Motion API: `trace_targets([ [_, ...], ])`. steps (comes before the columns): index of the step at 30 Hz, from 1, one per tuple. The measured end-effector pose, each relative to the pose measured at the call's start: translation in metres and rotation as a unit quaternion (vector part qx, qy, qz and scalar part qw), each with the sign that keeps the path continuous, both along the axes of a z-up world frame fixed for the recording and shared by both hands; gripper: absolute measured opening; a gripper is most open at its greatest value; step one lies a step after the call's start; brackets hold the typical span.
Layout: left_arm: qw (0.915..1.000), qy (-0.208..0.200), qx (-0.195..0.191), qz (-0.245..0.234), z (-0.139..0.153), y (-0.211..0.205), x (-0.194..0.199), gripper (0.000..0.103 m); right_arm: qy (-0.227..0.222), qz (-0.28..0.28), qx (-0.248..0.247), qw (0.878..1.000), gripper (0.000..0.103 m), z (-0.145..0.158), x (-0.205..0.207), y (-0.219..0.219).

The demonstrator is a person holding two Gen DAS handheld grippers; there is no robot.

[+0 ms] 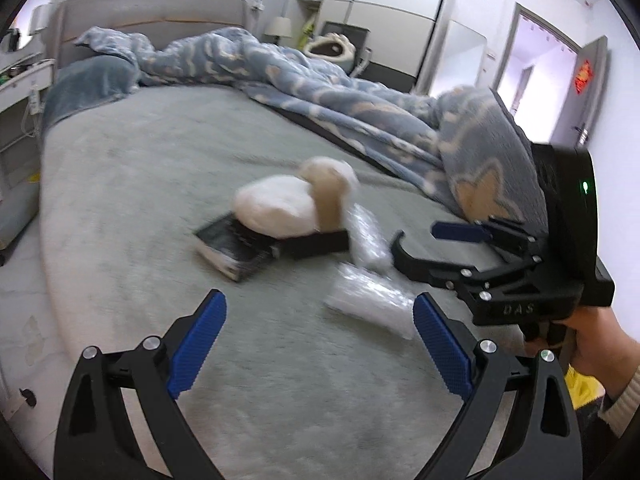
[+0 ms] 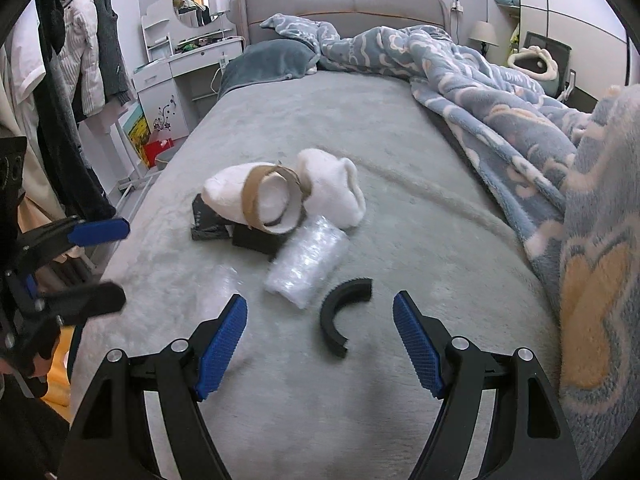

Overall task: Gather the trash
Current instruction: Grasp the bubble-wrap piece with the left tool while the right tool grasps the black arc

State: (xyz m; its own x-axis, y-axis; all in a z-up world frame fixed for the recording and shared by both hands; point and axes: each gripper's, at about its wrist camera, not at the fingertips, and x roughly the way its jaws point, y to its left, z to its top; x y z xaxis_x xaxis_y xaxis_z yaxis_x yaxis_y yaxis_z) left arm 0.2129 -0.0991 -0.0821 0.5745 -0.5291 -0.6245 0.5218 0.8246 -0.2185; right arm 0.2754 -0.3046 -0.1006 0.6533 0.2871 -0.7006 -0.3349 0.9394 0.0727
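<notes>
Left tool: held wide open, empty.
Right tool: held wide open, empty.
Trash: clear crinkled plastic wraps, curved black plastic piece left near grey bed's foot edge.
Progress: nothing collected yet.

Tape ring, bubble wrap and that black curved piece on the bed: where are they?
tape ring [image 2: 251, 196]: right wrist view, on its brown cardboard band.
bubble wrap [image 2: 306, 266]: right wrist view, middle of the shiny roll.
black curved piece [image 2: 329, 320]: right wrist view, on its curved body.

Soft, even indoor light; fisheye bending with dark corners; slight motion blur throughout.
</notes>
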Motion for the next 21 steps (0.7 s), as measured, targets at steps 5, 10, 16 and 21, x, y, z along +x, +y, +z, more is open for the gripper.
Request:
trace_targets([
  [5, 0.9996, 0.011, 0.003, -0.026, -0.012, -0.021, 0.001, 0.096, 0.005, 0.008, 0.002, 1.0, 0.076, -0.004, 0.0, -0.008],
  [10, 0.999, 0.014, 0.007, -0.041, -0.019, -0.033, 0.005, 0.096, 0.01, 0.012, 0.007, 1.0, 0.076, -0.007, 0.001, -0.015],
  [16, 0.9985, 0.021, 0.01, -0.05, -0.027, -0.042, 0.016, 0.096, 0.016, 0.028, 0.007, 0.999, 0.076, -0.012, 0.008, -0.017],
  [21, 0.9971, 0.026, 0.01, -0.071, -0.031, -0.048, 0.022, 0.094, 0.026, 0.048, -0.002, 0.999, 0.069, -0.018, 0.016, -0.015],
])
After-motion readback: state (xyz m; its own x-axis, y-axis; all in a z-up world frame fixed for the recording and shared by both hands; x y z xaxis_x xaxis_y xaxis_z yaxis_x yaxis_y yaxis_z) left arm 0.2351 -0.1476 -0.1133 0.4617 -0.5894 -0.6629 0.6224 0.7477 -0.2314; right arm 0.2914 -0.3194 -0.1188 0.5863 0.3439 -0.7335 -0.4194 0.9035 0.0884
